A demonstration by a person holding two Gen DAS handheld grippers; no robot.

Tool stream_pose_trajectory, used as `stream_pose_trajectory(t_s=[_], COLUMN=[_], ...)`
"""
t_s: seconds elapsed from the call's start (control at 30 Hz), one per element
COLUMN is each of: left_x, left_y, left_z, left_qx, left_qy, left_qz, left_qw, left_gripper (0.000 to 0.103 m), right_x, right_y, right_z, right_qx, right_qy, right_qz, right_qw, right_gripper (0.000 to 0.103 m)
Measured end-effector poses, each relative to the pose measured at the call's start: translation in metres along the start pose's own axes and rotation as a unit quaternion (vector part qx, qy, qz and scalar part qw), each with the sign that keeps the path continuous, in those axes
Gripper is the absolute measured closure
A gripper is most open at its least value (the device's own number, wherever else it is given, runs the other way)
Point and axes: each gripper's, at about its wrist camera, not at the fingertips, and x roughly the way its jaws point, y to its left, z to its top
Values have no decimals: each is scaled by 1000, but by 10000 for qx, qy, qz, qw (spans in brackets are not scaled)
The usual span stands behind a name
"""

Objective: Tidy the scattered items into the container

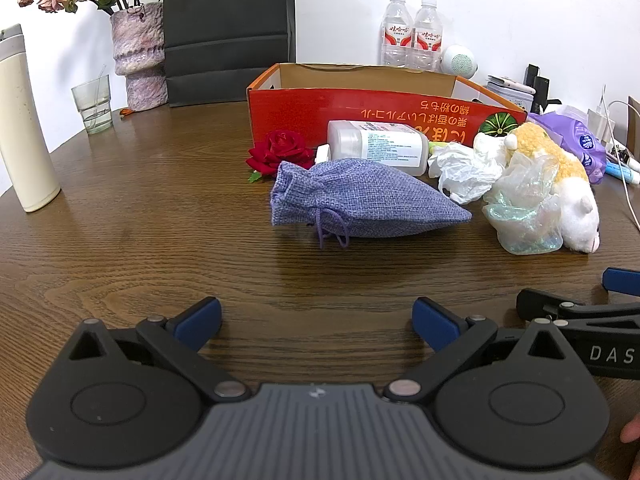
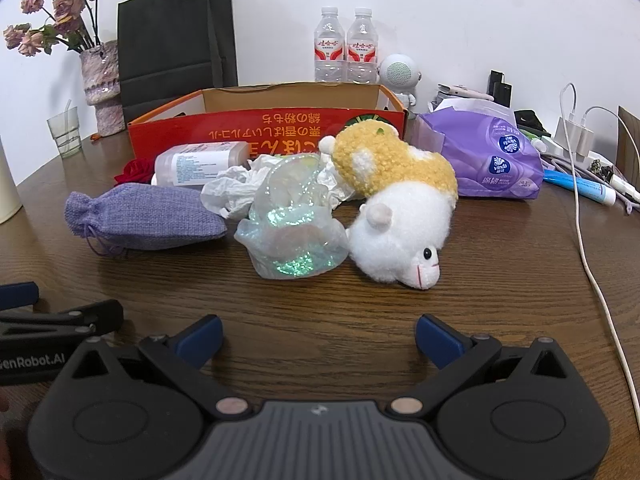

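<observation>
An orange cardboard box (image 1: 360, 102) (image 2: 240, 134) stands open at the back of the wooden table. In front of it lie a purple drawstring pouch (image 1: 360, 204) (image 2: 148, 216), a red rose (image 1: 280, 152) (image 2: 134, 172), a white plastic bottle (image 1: 380, 146) (image 2: 200, 164) on its side, crumpled white tissue (image 1: 464, 172) (image 2: 236, 188), an iridescent plastic bag (image 1: 524, 208) (image 2: 292, 228) and a yellow-and-white plush animal (image 1: 572, 196) (image 2: 400, 208). My left gripper (image 1: 318, 322) is open and empty, short of the pouch. My right gripper (image 2: 319, 338) is open and empty, short of the bag and plush.
A purple tissue pack (image 2: 492, 156), cables (image 2: 592, 264) and a blue tube (image 2: 580, 186) crowd the right. Two water bottles (image 2: 346, 48), a speaker (image 2: 400, 72), a black bag (image 2: 172, 44), a vase (image 1: 140, 56), a glass (image 1: 94, 104) and a cream flask (image 1: 24, 128) ring the back and left.
</observation>
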Motion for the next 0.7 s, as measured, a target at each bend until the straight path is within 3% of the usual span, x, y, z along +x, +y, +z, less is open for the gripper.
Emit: stream_pose_trajectory(t_s=[0.13, 0.23, 0.33, 0.4, 0.53, 0.57, 0.6, 0.63, 0.7], left_x=[-9, -24, -20, -2, 34, 40, 45, 49, 48], left_y=[3, 14, 22, 24, 20, 20, 20, 21, 24], left_z=[3, 21, 48, 63, 76, 75, 73, 70, 64], left_qx=[204, 547, 842, 940, 1063, 1039, 1000, 963, 827], left_qy=[-85, -609, -1014, -898, -367, -259, -142, -57, -22], left_qz=[-253, -710, -932, -1291, -1809, -1892, -1895, -1830, -1798], left_qw=[9994, 9941, 9869, 9831, 9771, 9761, 9767, 9784, 9802], left_gripper=[0, 0, 0, 0, 1, 7, 23, 32, 41], right_x=[-4, -23, -36, -33, -10, -3, 2, 7, 15], right_y=[-2, -7, -6, -1, 6, 6, 7, 6, 4], right_z=[0, 6, 22, 34, 51, 53, 55, 56, 53], right_qx=[-35, -51, -347, -633, -953, -983, -1006, -1016, -990], right_qy=[4, -355, -783, -885, -714, -607, -536, -473, -314], right_qz=[81, 253, 328, 412, 627, 624, 611, 602, 651], right_qw=[10000, 9990, 9958, 9932, 9909, 9913, 9916, 9919, 9925], right_gripper=[0, 1, 1, 4, 21, 26, 29, 34, 40])
